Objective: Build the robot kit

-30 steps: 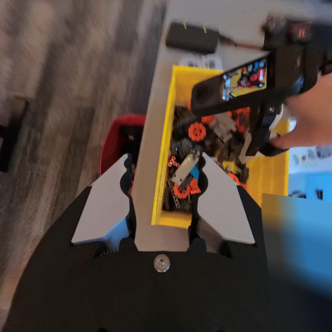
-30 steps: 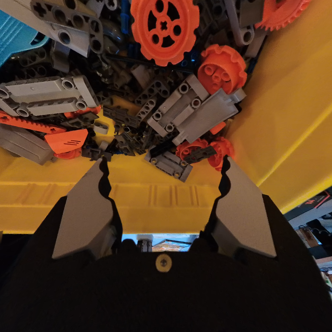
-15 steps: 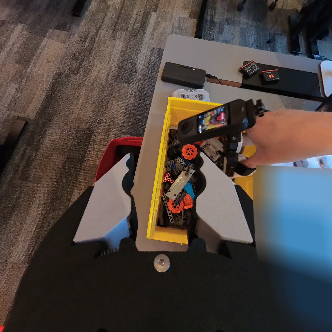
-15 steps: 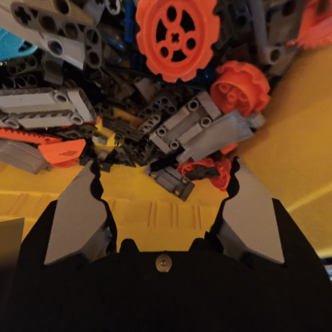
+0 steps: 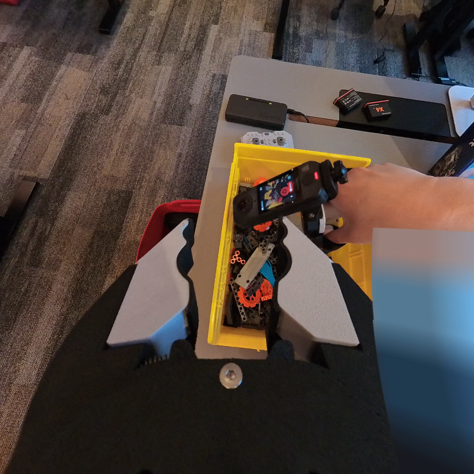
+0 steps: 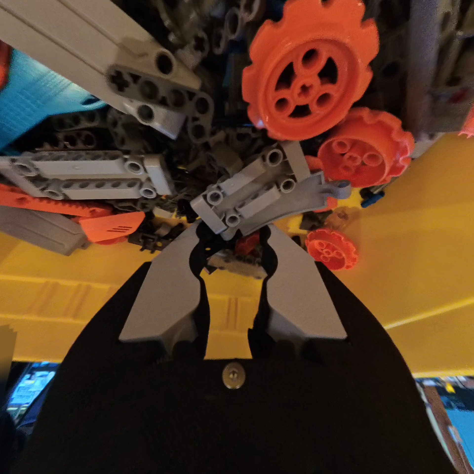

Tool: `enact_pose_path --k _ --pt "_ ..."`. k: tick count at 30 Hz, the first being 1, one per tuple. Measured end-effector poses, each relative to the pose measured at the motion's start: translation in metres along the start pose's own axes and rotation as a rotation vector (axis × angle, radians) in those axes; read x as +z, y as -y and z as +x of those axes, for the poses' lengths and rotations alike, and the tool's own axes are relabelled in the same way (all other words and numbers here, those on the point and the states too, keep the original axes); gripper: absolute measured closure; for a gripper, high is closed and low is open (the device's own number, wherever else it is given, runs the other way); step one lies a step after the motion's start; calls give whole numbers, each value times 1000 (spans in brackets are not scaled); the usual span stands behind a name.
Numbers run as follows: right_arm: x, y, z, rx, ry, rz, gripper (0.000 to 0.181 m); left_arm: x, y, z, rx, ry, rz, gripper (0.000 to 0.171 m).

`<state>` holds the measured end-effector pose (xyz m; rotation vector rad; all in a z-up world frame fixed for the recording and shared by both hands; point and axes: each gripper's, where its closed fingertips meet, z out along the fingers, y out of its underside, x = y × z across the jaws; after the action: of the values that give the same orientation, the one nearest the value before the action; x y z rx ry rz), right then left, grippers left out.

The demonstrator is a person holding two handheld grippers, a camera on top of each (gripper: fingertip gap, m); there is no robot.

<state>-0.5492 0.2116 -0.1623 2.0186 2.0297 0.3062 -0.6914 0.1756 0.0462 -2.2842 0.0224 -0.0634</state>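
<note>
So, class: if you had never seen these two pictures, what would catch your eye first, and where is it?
The big orange toothed wheel at the upper right of the right wrist view, atop grey and black building pieces. Then the yellow bin holding them, on the grey table. The right hand-held gripper reaches in, its fingers around a grey beam piece.

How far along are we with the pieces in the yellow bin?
Done: little that shows; the left gripper hangs open and empty above the yellow bin. In hand: the right gripper is down in the bin, its fingers narrowed around small pieces beside a grey block; whether it grips one, I cannot tell. Left: the heap, orange wheel included, lies in the bin.
</note>
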Motion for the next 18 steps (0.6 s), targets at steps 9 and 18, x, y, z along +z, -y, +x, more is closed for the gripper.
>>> enact_pose_path --k 9,18 --pt "-35 33 -28 22 234 220 165 -2 4 4 5 -20 21 110" --pt "-60 32 -34 -72 221 253 133 -4 7 9 16 -39 40 110"
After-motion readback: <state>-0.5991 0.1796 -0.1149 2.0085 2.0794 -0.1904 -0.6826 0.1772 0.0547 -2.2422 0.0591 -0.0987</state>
